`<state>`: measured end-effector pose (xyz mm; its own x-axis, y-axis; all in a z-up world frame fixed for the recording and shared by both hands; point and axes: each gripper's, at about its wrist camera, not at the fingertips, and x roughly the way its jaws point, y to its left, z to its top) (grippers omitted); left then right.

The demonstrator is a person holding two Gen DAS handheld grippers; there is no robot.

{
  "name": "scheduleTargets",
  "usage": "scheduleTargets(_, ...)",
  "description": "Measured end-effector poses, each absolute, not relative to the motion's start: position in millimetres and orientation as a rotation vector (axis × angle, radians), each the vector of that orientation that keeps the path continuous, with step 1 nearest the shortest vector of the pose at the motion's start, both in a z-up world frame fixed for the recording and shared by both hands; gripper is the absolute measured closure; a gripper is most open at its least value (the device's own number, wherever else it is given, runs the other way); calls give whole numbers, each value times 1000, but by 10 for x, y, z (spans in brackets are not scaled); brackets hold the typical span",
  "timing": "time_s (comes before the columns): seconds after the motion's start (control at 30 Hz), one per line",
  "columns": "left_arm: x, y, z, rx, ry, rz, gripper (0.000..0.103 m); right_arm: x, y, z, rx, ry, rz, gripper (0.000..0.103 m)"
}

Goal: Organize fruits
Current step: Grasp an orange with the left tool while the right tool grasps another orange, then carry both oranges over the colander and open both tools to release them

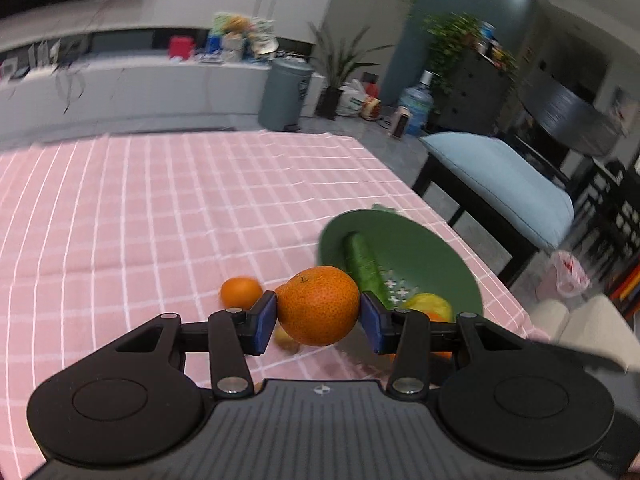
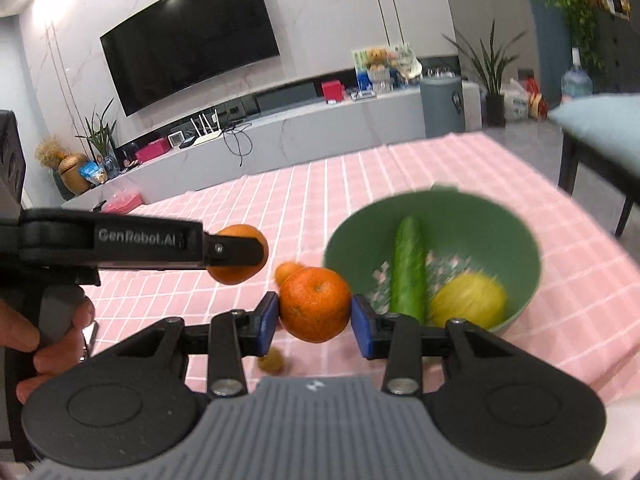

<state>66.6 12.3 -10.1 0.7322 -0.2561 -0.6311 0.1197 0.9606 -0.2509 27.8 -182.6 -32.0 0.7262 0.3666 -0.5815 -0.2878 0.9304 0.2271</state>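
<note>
My left gripper (image 1: 319, 322) is shut on a large orange (image 1: 319, 305), held above the pink checked cloth; it shows from the side in the right wrist view (image 2: 236, 254) with that orange (image 2: 240, 274) between its fingers. My right gripper (image 2: 314, 320) is shut on another orange (image 2: 315, 304) just left of the green bowl (image 2: 516, 232). The bowl (image 1: 440, 252) holds a cucumber (image 2: 408, 268) and a yellow fruit (image 2: 468, 300). A small orange (image 1: 240, 292) and a brownish fruit (image 2: 272, 360) lie on the cloth.
The table's right edge (image 1: 460, 216) drops to a dark bench with a blue cushion (image 1: 504, 184). A white chair (image 1: 580, 324) stands at the near right. A grey bin (image 1: 284, 94) and a TV cabinet (image 2: 280, 136) lie beyond the table.
</note>
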Motion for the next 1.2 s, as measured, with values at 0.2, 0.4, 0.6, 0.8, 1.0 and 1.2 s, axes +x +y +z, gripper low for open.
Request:
scheduleTargets(0.2,862,-205,-56,-82,738,-272,52,515,-2144,-171,3,664,351,67)
scheduleTargets(0.4,1143,-521,-133,44,783,-310,52,869,-2364,-188,-124,705,361,67)
scheduleTargets(0.6,1363,-790,-283,164,845,-284,52,1209,-2445,-329,-190,768,384,67)
scheduleTargets(0.8,1477,-940,-450,259,890,-245,52,1500,-2386,-446,-245,812,384,67)
scheduleTargets(1.0,1635,-917,-593,262,965,-230,52,1757,-2307,-655,-304,907,365,67)
scheduleTargets(1.2,1704,-881,-676,242,1004,-242,52,1900,-2284,-828,-303,960,354,66)
